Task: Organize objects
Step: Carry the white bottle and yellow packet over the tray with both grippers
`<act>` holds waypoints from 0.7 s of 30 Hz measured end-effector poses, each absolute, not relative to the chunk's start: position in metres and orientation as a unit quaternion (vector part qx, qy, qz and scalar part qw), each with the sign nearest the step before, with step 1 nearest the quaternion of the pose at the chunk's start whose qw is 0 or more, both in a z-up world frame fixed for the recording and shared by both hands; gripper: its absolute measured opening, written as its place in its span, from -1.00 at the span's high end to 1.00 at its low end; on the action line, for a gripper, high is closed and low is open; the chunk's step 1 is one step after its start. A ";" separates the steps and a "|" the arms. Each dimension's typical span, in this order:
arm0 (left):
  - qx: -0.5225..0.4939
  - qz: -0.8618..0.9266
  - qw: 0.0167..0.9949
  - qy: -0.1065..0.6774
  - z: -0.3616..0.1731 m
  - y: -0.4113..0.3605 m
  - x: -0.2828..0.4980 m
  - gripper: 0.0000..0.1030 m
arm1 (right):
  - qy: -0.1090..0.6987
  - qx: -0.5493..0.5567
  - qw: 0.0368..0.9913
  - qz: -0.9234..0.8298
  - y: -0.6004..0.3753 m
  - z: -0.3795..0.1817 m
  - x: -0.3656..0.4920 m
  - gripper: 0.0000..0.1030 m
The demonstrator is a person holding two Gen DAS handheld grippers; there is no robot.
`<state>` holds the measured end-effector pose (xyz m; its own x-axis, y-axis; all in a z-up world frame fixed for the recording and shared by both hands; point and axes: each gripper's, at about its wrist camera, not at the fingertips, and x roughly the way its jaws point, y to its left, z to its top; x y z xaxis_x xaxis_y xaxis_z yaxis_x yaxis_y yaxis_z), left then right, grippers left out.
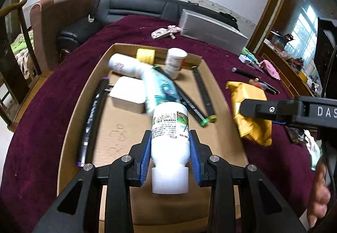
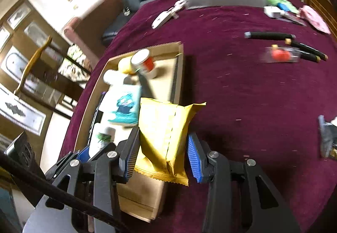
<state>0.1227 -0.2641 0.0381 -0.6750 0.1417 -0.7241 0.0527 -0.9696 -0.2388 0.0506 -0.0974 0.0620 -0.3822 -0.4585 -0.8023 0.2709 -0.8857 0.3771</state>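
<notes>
Left fingers (image 1: 171, 157) clamped on white bottle (image 1: 169, 134) over tray (image 1: 84, 94) | right fingers (image 2: 163, 156) clamped on yellow packet (image 2: 164, 138)

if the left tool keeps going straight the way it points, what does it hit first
Probably the teal-printed pouch in the cardboard tray: the white bottle held by the left tool leads, its base almost there. Depth is uncertain.

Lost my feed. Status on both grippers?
Left gripper shut on white bottle over cardboard tray. Right gripper shut on yellow snack packet, at tray edge.
</notes>
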 end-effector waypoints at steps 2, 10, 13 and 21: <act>-0.405 0.906 0.018 -0.122 0.034 -0.271 0.120 0.43 | -0.081 0.516 0.227 -0.822 -0.113 0.057 0.050 0.20; -0.413 0.902 0.003 -0.130 0.023 -0.290 0.118 0.43 | -0.041 0.539 0.233 -0.809 -0.153 0.034 0.046 0.20; -0.415 0.901 -0.001 -0.128 0.020 -0.293 0.115 0.43 | -0.027 0.541 0.228 -0.809 -0.160 0.026 0.046 0.20; -0.413 0.904 -0.014 -0.112 0.021 -0.289 0.111 0.42 | -0.014 0.529 0.218 -0.820 -0.162 0.018 0.044 0.19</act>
